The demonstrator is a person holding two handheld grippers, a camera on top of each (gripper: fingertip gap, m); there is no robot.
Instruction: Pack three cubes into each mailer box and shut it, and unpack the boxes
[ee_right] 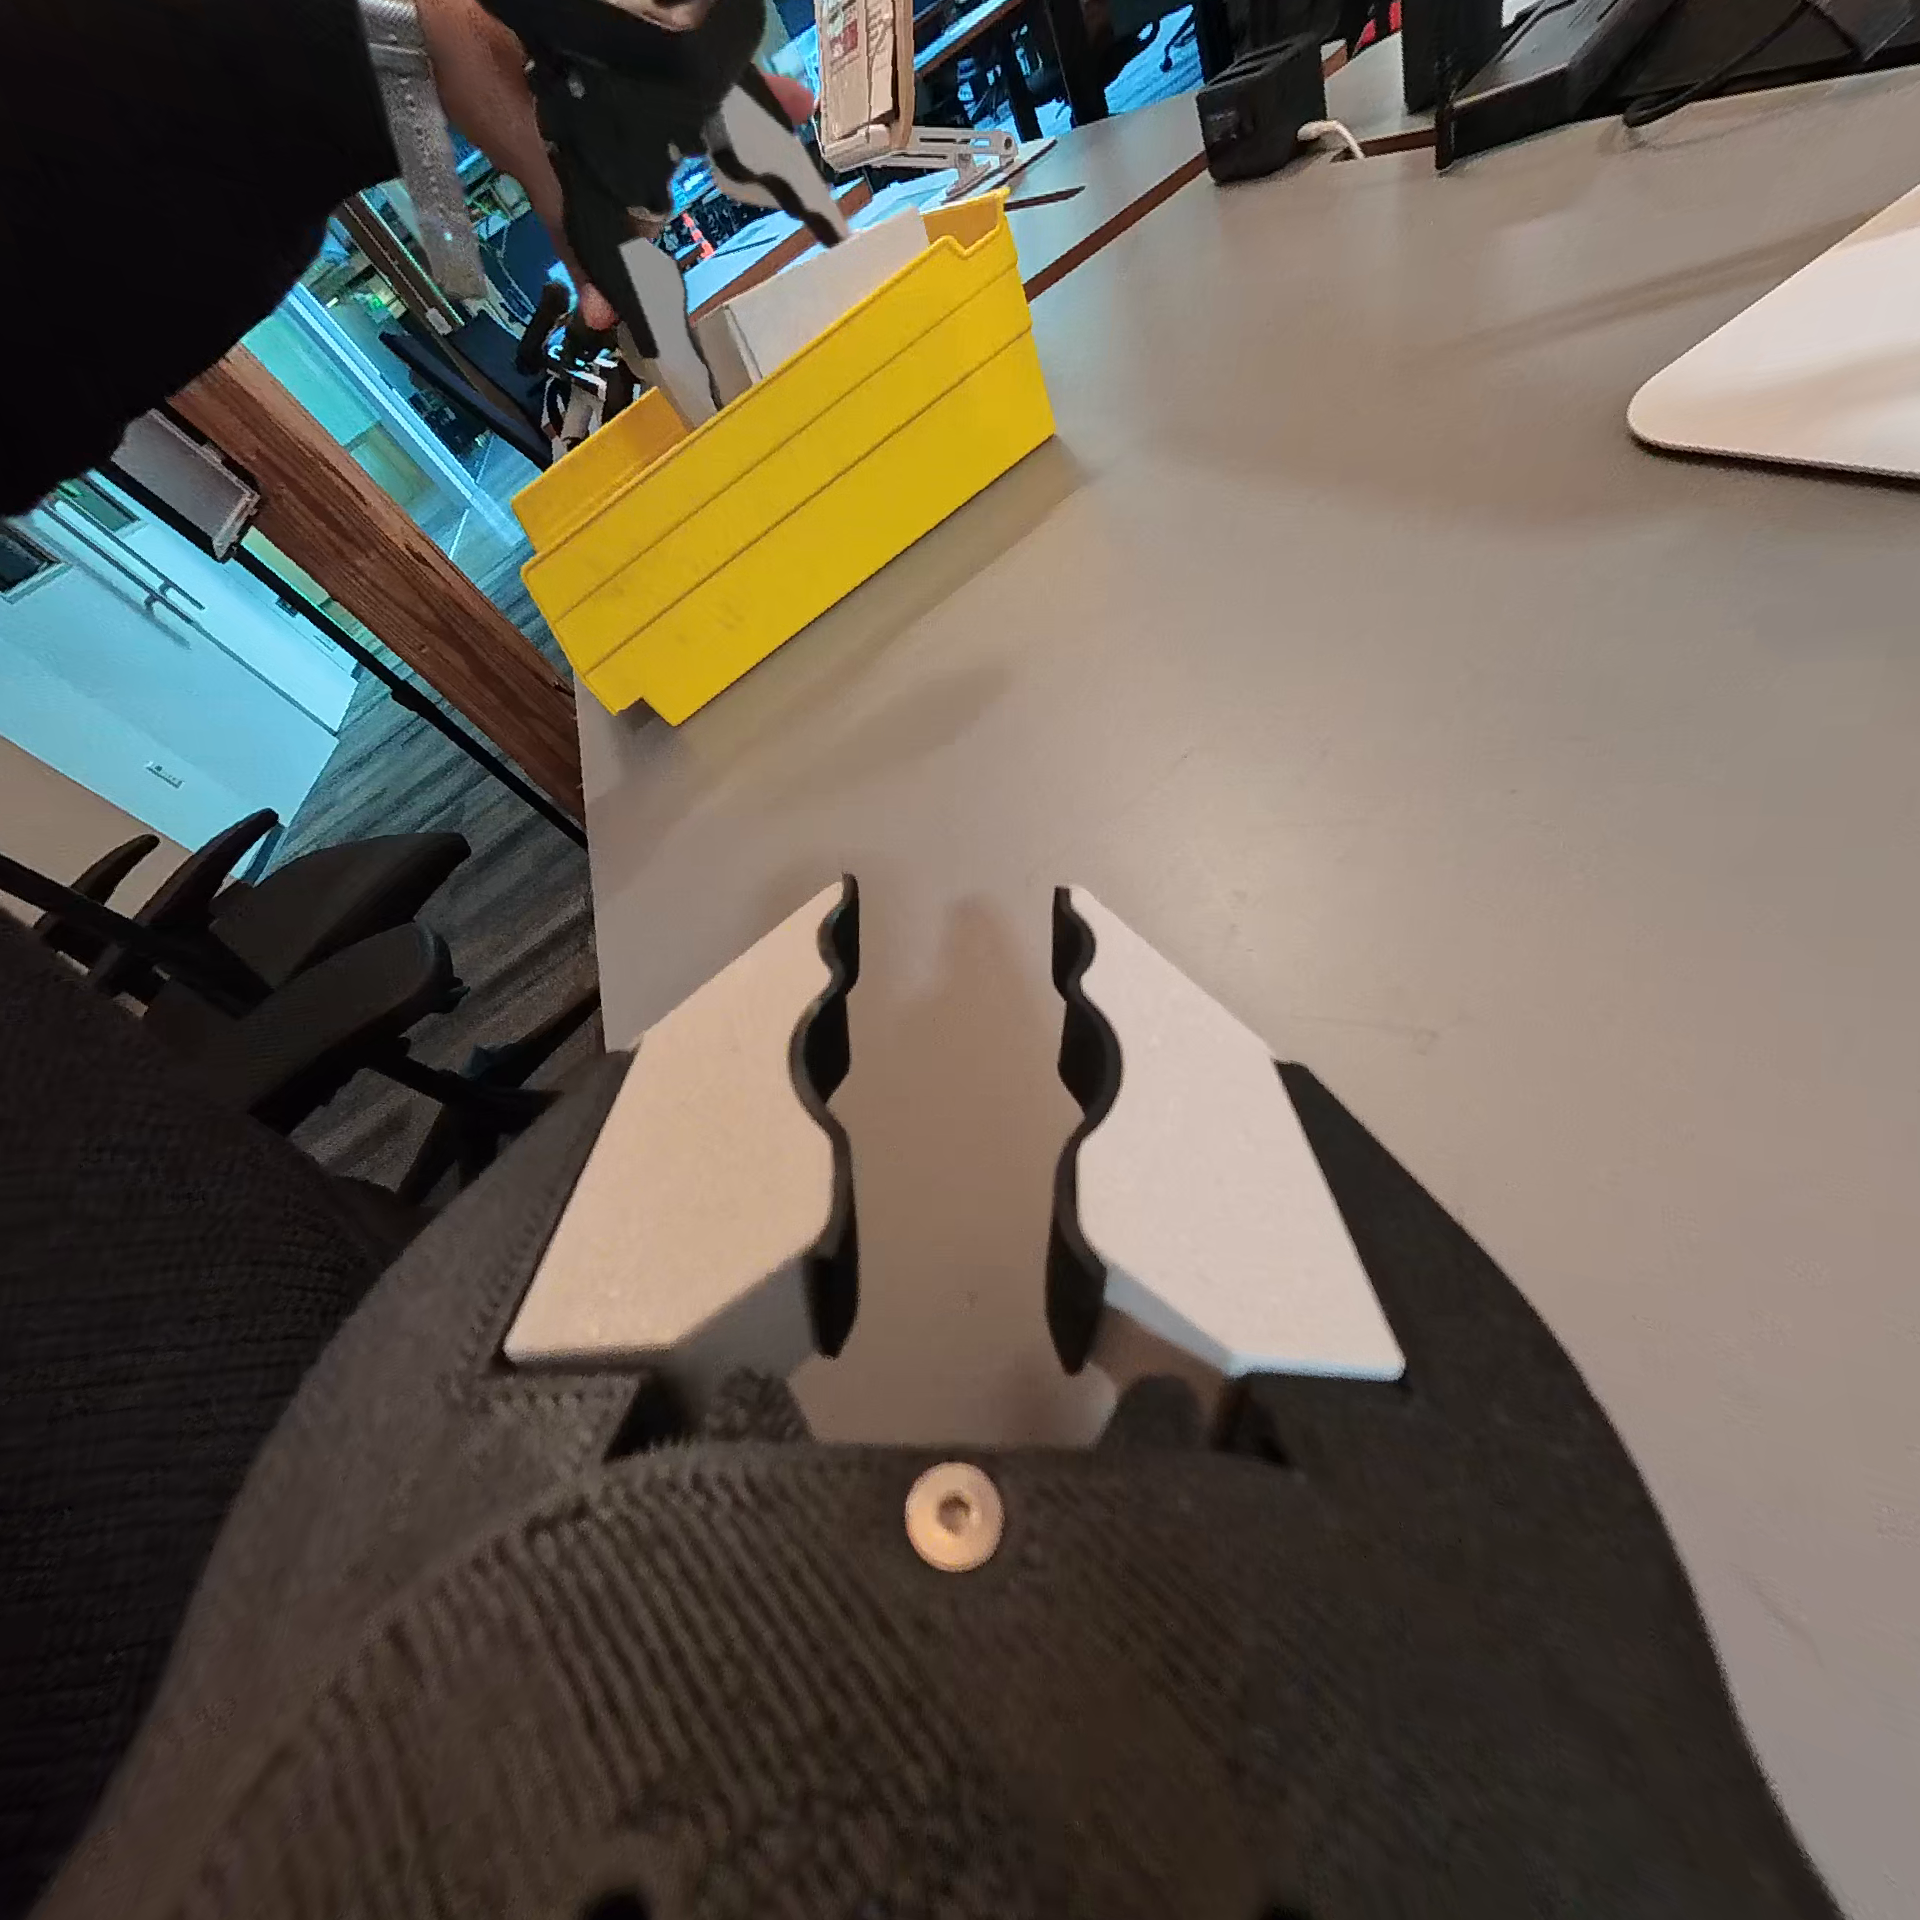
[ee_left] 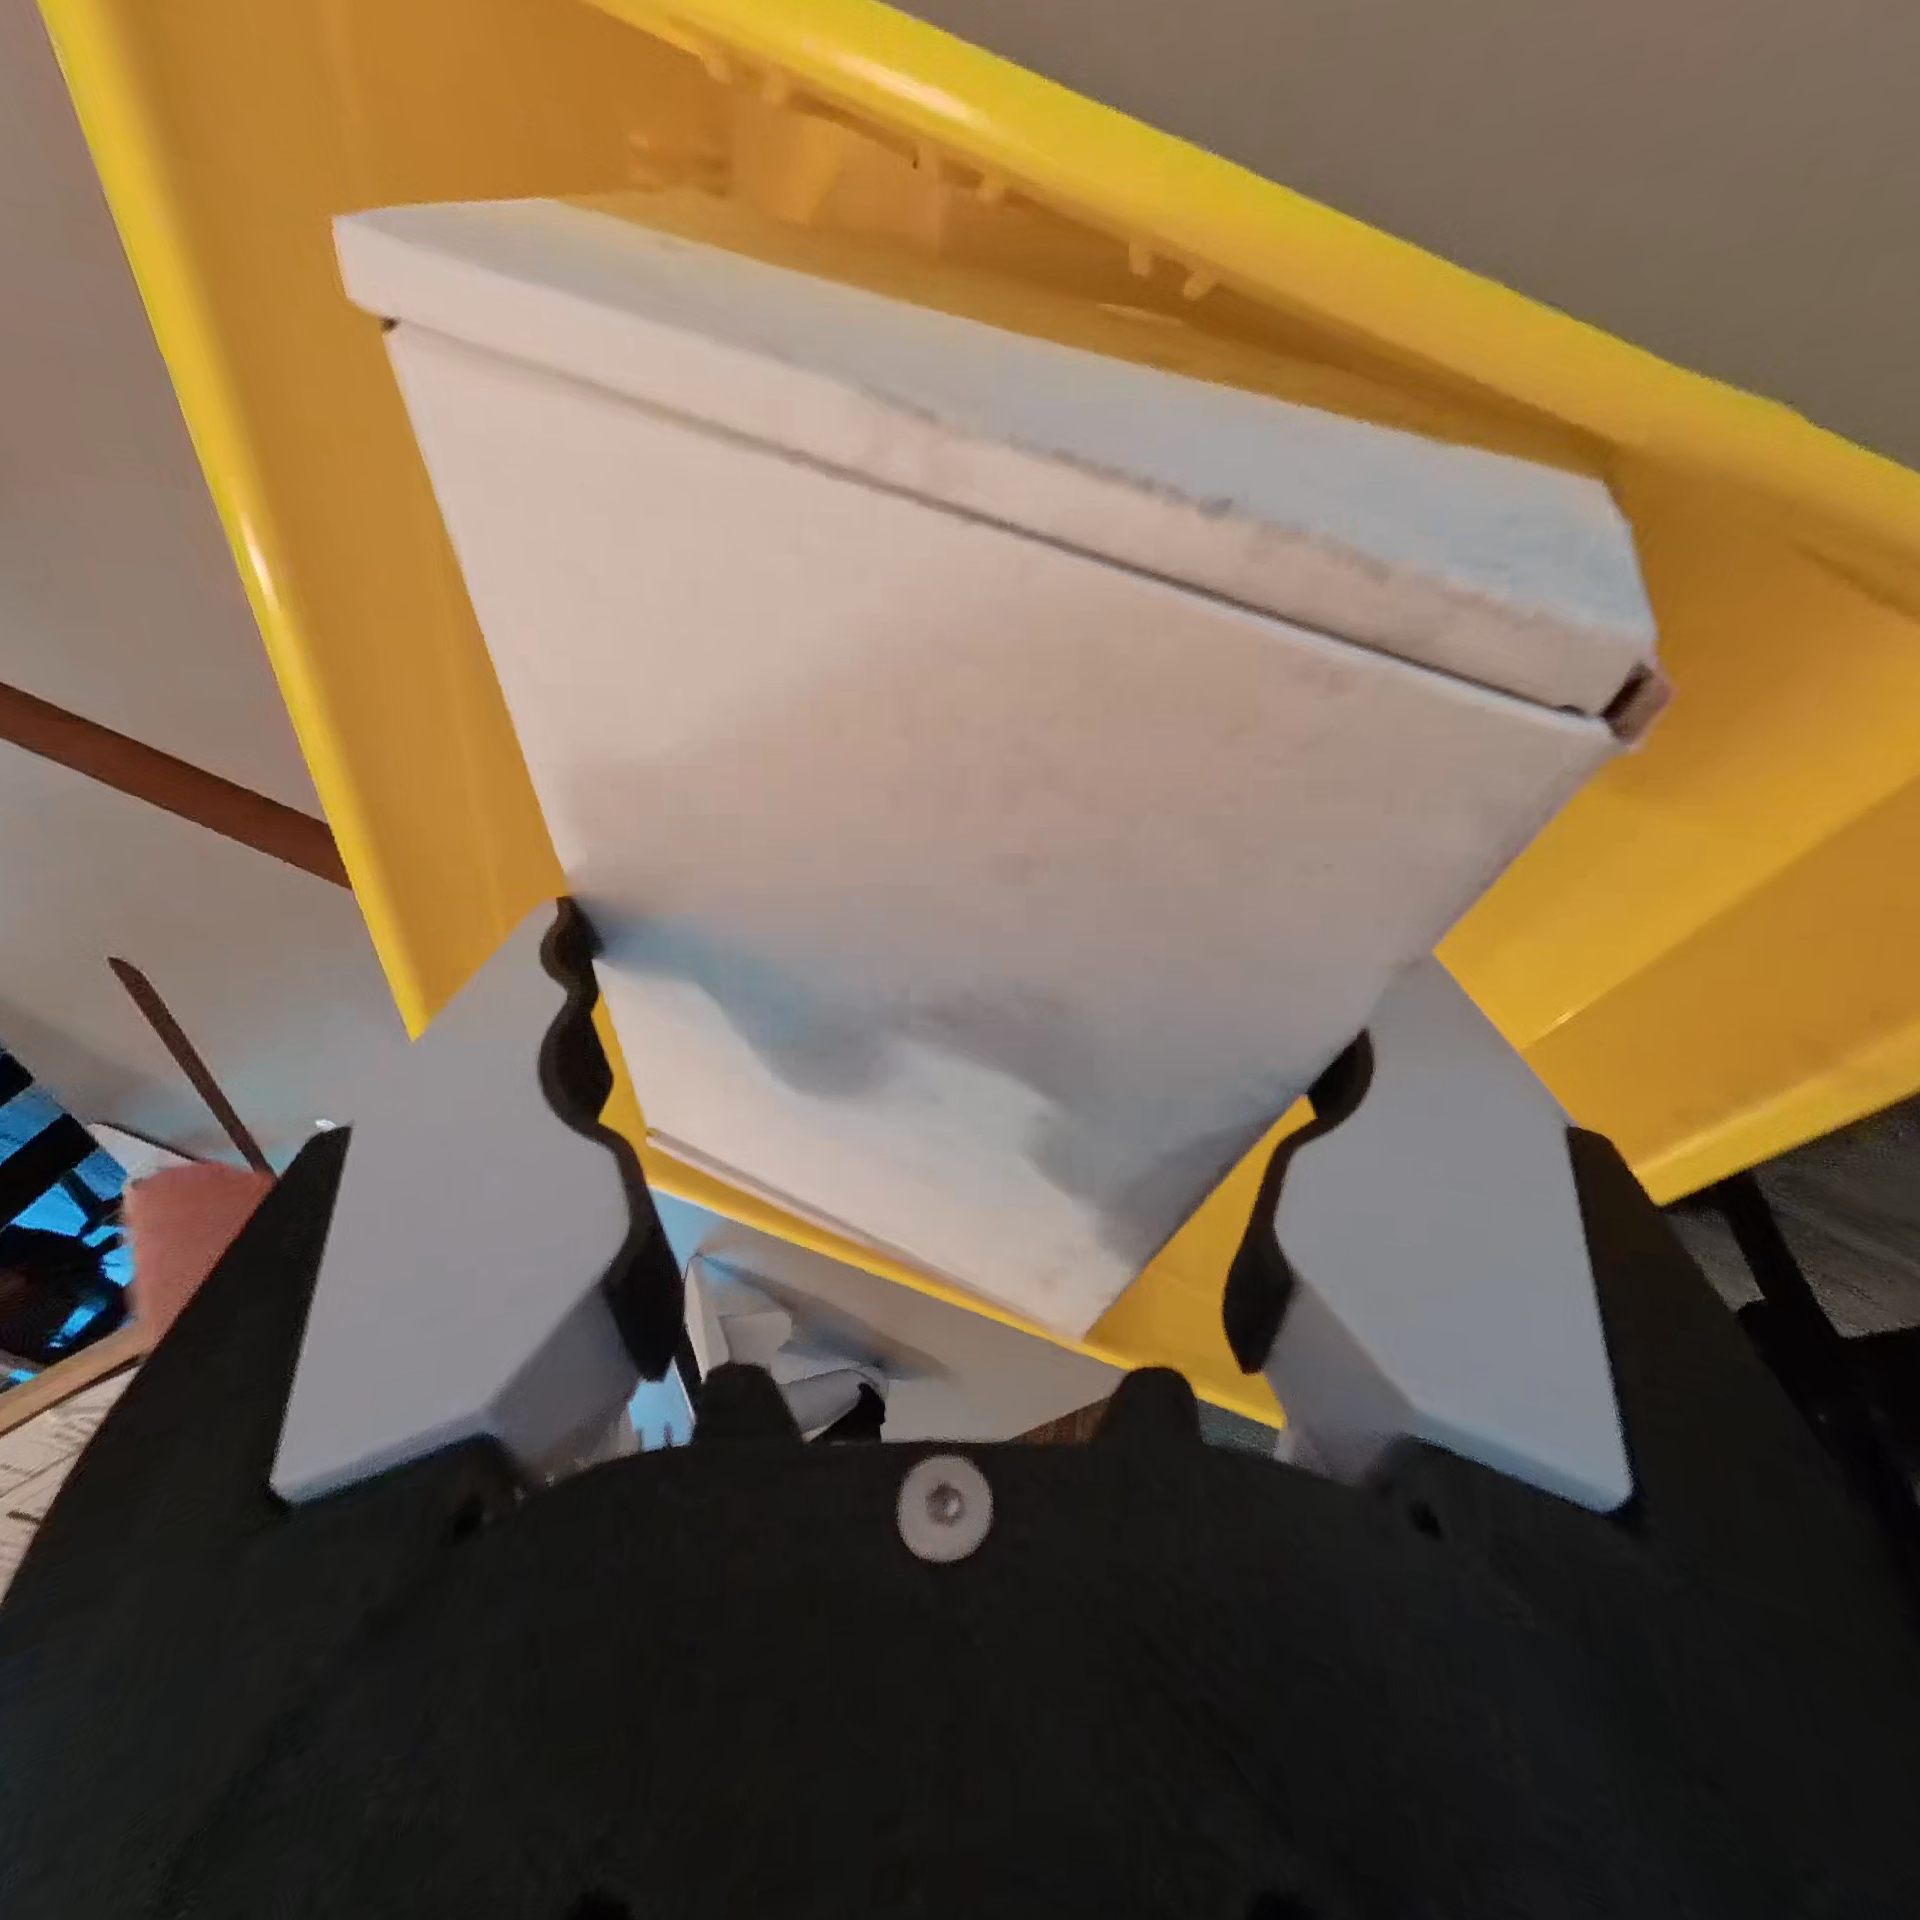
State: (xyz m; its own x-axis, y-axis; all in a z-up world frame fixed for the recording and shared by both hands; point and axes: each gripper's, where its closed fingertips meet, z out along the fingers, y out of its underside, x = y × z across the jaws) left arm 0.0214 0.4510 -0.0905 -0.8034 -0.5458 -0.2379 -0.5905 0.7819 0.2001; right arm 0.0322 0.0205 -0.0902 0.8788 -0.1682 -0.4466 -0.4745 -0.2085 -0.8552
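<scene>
Left gripper [ee_left: 971,997]: fingers spread wide and clamped on the side walls of a closed white mailer box [ee_left: 997,727], which fills the gap between the pads and hangs tilted over the yellow bin [ee_left: 1662,831]. The bin stands at the grey table's [ee_right: 1403,727] far left edge. Right gripper [ee_right: 956,904]: fingers narrowly parted and empty, low over the table's near left edge, well apart from the box.
</scene>
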